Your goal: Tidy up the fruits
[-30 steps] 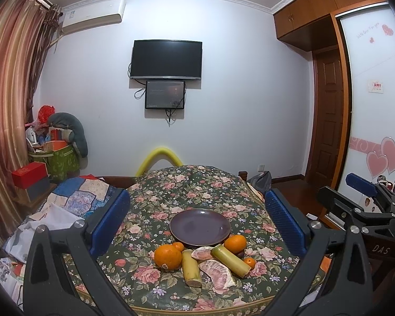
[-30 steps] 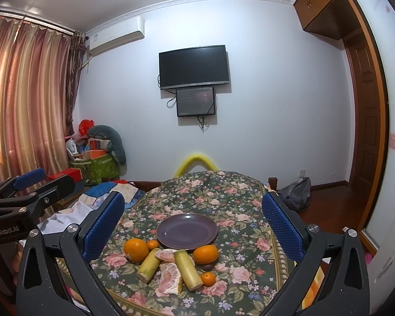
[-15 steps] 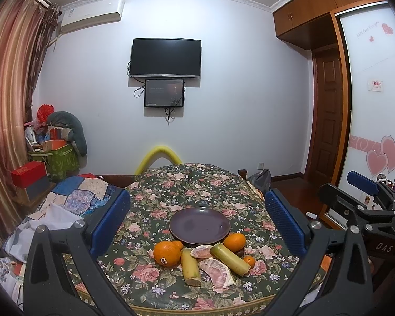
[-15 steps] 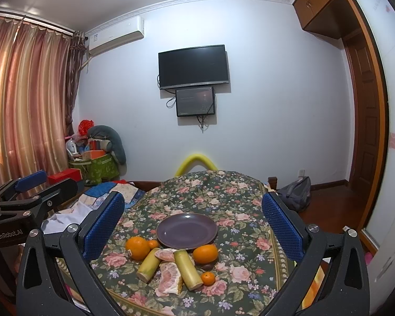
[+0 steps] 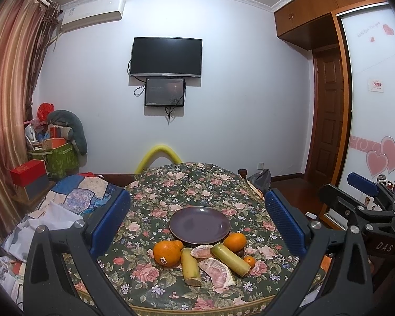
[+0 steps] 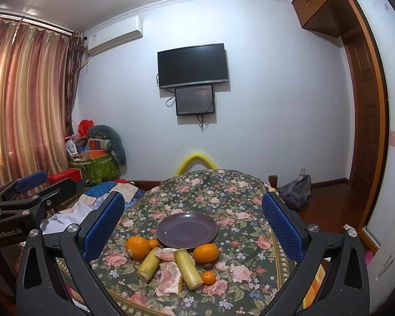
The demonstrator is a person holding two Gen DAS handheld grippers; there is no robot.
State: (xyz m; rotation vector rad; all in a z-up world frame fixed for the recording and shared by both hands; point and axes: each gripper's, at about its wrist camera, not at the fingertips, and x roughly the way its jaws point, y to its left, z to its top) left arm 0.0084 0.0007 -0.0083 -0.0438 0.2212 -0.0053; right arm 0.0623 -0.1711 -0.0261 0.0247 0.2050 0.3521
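On the floral-clothed counter [image 5: 197,184], oranges, sugarcane pieces and pomelo segments [image 5: 216,271] lie just near of the empty round purple plate [image 5: 199,223], unchanged lately, both hand-held grippers [image 5: 197,220] [image 6: 192,223] apart, nothing sorted yet.

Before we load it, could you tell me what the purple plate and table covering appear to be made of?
The purple plate looks like glazed ceramic, perhaps melamine: smooth with soft sheen. The table covering looks like printed fabric: matte floral pattern draping over the edge.

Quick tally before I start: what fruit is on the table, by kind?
Large oranges: 2
Small oranges: 2
Sugarcane pieces: 2
Pomelo pieces: 2
Total: 8
A small dark thing lies by the right orange; I cannot tell what it is.
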